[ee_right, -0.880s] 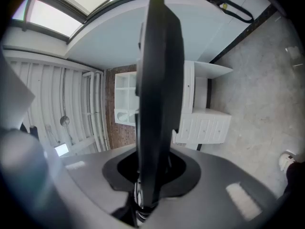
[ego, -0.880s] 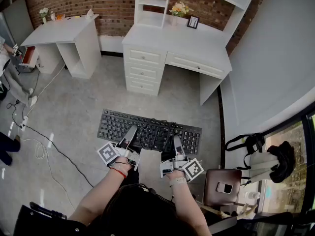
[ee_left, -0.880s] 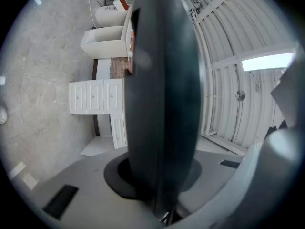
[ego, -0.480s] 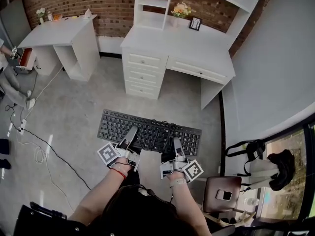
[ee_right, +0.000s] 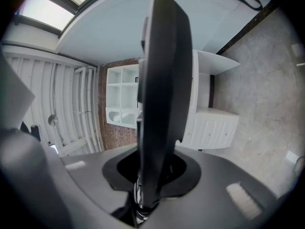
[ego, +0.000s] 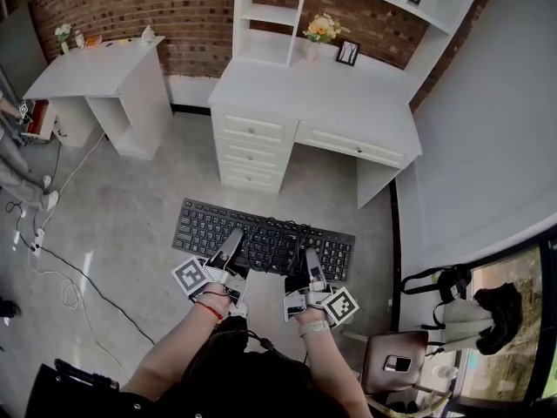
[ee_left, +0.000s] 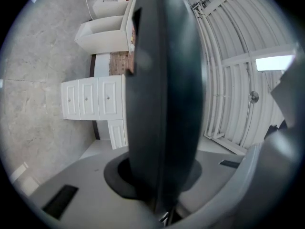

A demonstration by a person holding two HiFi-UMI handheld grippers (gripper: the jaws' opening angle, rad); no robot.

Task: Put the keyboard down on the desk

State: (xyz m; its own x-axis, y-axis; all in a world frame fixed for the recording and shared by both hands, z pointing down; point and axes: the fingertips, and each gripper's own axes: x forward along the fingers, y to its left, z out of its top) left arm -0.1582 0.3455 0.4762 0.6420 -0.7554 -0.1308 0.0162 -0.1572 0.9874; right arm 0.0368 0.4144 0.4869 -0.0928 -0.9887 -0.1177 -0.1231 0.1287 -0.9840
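A black keyboard (ego: 261, 239) hangs level in the air above the grey floor, its coiled cable lying on the keys. My left gripper (ego: 233, 239) is shut on its near edge left of centre, and my right gripper (ego: 311, 260) is shut on the near edge right of centre. In the left gripper view the keyboard (ee_left: 162, 94) shows edge-on, a dark slab held between the jaws. The right gripper view shows the keyboard (ee_right: 159, 94) the same way. The white desk (ego: 318, 94) with drawers and a shelf unit stands ahead, beyond the keyboard.
On the desk stand a flower vase (ego: 313, 42) and a small picture frame (ego: 348, 53). A second white table (ego: 96, 64) is at the left. Cables (ego: 70, 264) trail over the floor at the left. A brown stool (ego: 396, 347) and a bag (ego: 444, 277) sit at the right.
The desk has come lower and larger in the head view as the view moved toward it. Both grippers keep the same hold on the keyboard.
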